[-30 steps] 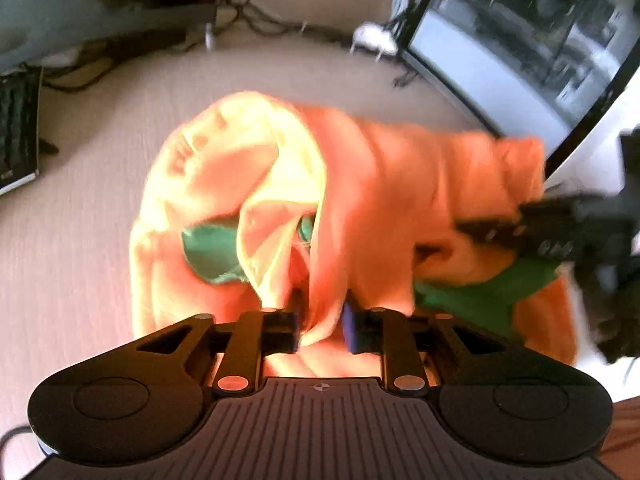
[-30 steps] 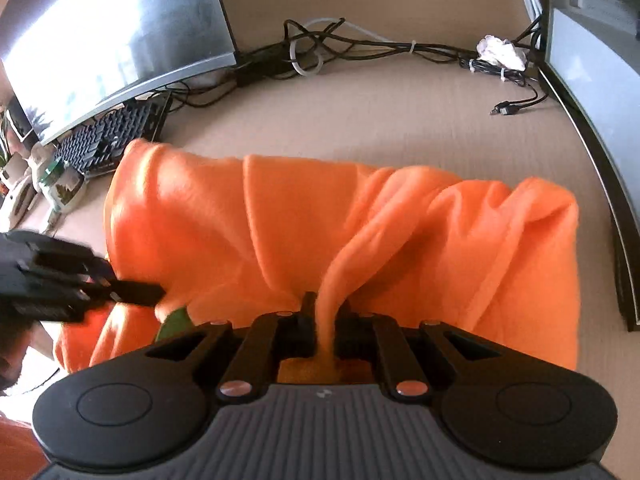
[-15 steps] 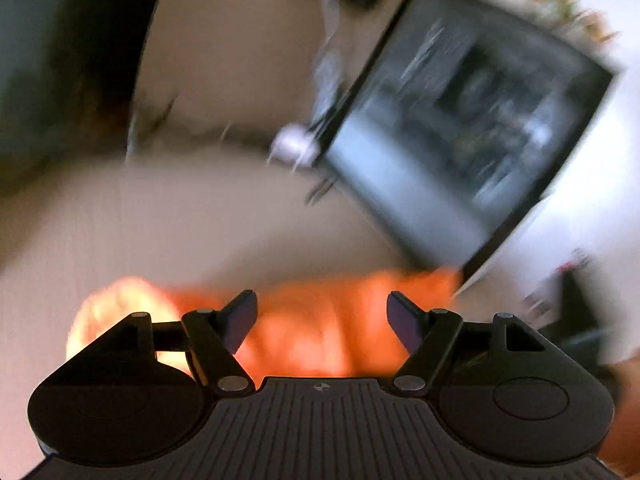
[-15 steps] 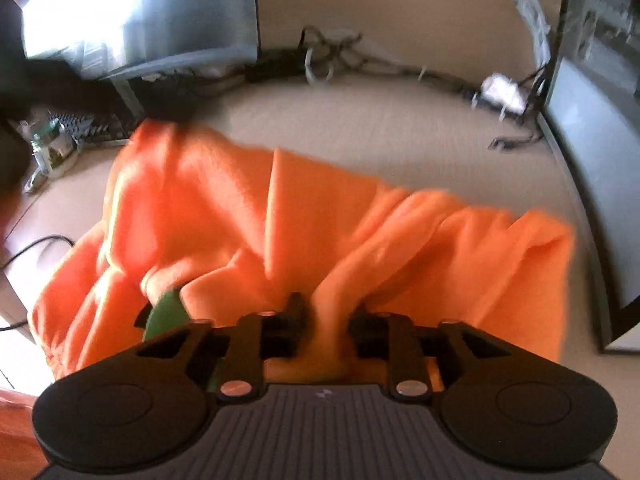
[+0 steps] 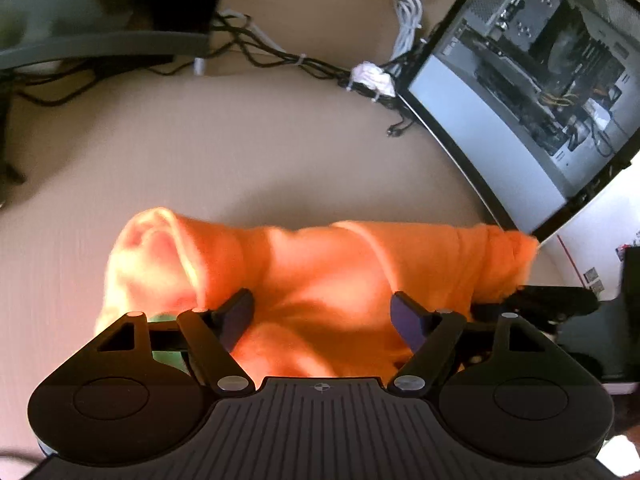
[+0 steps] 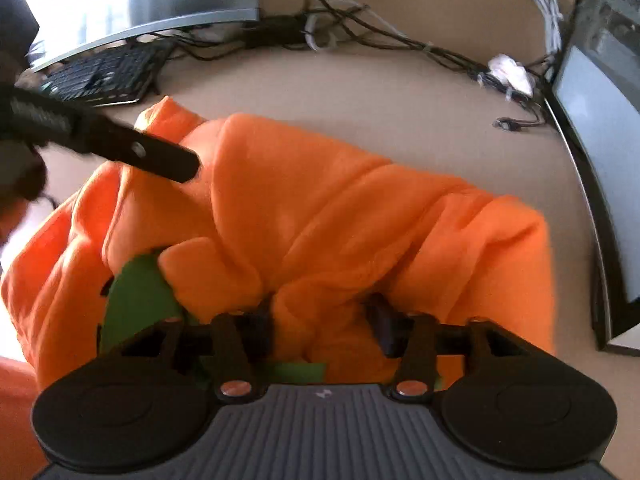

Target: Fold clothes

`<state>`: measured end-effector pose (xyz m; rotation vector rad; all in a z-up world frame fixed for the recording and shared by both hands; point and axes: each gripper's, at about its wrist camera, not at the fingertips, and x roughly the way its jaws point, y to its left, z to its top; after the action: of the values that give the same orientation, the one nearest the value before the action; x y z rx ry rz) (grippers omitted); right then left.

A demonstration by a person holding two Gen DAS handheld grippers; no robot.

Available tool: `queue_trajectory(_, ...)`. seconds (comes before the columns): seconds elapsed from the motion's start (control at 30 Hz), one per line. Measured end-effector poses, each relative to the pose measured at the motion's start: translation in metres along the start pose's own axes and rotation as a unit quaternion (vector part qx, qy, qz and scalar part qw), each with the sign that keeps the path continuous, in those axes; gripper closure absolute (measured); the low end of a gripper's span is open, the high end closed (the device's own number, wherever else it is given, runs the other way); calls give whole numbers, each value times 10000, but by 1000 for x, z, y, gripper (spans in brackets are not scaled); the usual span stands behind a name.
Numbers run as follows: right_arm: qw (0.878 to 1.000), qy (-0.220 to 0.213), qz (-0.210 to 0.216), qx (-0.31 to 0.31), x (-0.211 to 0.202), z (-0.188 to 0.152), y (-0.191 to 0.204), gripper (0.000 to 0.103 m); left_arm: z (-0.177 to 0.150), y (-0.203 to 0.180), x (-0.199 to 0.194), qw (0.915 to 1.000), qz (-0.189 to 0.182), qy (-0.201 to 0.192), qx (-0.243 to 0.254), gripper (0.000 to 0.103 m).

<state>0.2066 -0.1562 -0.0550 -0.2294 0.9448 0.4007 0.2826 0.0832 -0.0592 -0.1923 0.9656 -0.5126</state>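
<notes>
Closest in, left tool (image 5: 322, 312) spread wide, gripping nothing, hovering just above the orange garment (image 5: 320, 280). Right tool (image 6: 320, 320) likewise parted, pads to either side of a raised fold but apparently not pinching it; a little hard to be sure with cloth bunched between. Garment bunched on the counter (image 5: 240, 152), long axis running left to right across both views, green patch (image 6: 140, 296) showing at its near left side. Directly ahead of and below both tools; right tool nearer the near edge fold, left tool over the left end, seen as a dark finger (image 6: 160, 156) crossing the upper left of the right view. Next grasp probably turns on picking an edge along that long axis.

Against a second ago: both tools then clamped on orange folds, now released; garment dropped and lying flatter. Further back, keyboard (image 6: 100, 76), cables (image 5: 280, 56), monitor (image 5: 520, 80).
</notes>
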Motion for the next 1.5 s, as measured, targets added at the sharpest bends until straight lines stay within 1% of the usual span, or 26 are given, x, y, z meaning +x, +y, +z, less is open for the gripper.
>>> queue_trajectory(0.1, 9998, -157, -77, -127, 14, 12, 9, 45, -9, 12, -25, 9996, 188, -152, -112, 13)
queue_trajectory(0.13, 9993, -268, -136, -236, 21, 19, 12, 45, -10, 17, -34, 9992, 287, -211, -196, 11)
queue_trajectory(0.17, 9983, -400, -200, -379, 29, 25, 15, 45, -11, 24, -43, 9982, 415, -270, -352, 11)
queue_trajectory(0.23, 9975, -530, -172, -434, 42, 41, 18, 45, -10, 41, -61, 9947, 612, -376, -731, 11)
queue_trajectory(0.27, 9973, -562, -174, -432, 48, 49, 18, 45, -9, 49, -70, 9927, 620, -441, -938, 11)
queue_trajectory(0.33, 9970, -616, -182, -431, 59, 63, 18, 45, -8, 60, -86, 9886, 519, -605, -1280, 11)
queue_trajectory(0.37, 9971, -617, -182, -412, 62, 65, 18, 45, -7, 63, -92, 9869, 435, -689, -1394, 11)
queue_trajectory(0.43, 9971, -604, -175, -425, 63, 67, 17, 45, -2, 61, -96, 9858, 220, -851, -1430, 11)
queue_trajectory(0.5, 9972, -621, -125, -404, 55, 67, 13, 43, 4, 53, -93, 9866, -16, -972, -1314, 11)
queue_trajectory(0.57, 9972, -723, -33, -184, 39, 66, 4, 42, 10, 44, -84, 9879, -254, -1020, -1137, 11)
queue_trajectory(0.67, 9949, -971, 105, 266, 10, 69, -15, 42, 15, 32, -62, 9916, -367, -925, -822, 11)
queue_trajectory(0.7, 9927, -1098, 165, 474, 0, 73, -22, 42, 17, 30, -54, 9925, -349, -878, -772, 11)
queue_trajectory(0.73, 9900, -1207, 239, 684, -9, 76, -29, 42, 18, 31, -46, 9929, -249, -818, -828, 11)
queue_trajectory(0.83, 9798, -1429, 577, 1277, -22, 85, -43, 43, 21, 39, -29, 9912, 160, -674, -1125, 11)
queue_trajectory(0.93, 9743, -1277, 970, 1584, -11, 90, -44, 43, 19, 50, -22, 9898, 529, -531, -1214, 11)
queue_trajectory(1.0, 9716, -1114, 1089, 1783, 3, 94, -45, 43, 20, 60, -21, 9883, 579, -499, -1320, 11)
queue_trajectory(1.17, 9660, -777, 1132, 2192, 42, 113, -53, 43, 39, 87, -12, 9801, 172, -639, -1874, 11)
queue_trajectory(1.2, 9642, -690, 1215, 2254, 53, 118, -55, 46, 43, 91, -7, 9794, 99, -634, -1917, 12)
queue_trajectory(1.23, 9630, -585, 1304, 2285, 63, 122, -57, 53, 47, 93, 0, 9796, 60, -595, -1918, 14)
queue_trajectory(1.27, 9627, -471, 1362, 2291, 72, 126, -57, 69, 50, 94, 7, 9804, 68, -528, -1899, 23)
queue_trajectory(1.3, 9622, -357, 1420, 2297, 81, 130, -58, 81, 53, 94, 14, 9816, 94, -437, -1858, 30)
queue_trajectory(1.33, 9630, -276, 1467, 2245, 86, 134, -56, 86, 57, 93, 20, 9831, 100, -347, -1796, 45)
queue_trajectory(1.37, 9654, -292, 1490, 2119, 85, 137, -53, 94, 60, 91, 23, 9848, 105, -310, -1703, 59)
queue_trajectory(1.4, 9681, -421, 1487, 1972, 78, 142, -50, 95, 66, 87, 21, 9868, 135, -364, -1570, 65)
queue_trajectory(1.47, 9697, -836, 1481, 1754, 54, 152, -50, 96, 80, 74, 3, 9900, 184, -714, -1201, 83)
queue_trajectory(1.5, 9692, -1051, 1480, 1663, 41, 156, -52, 96, 86, 66, -10, 9905, 179, -909, -1021, 84)
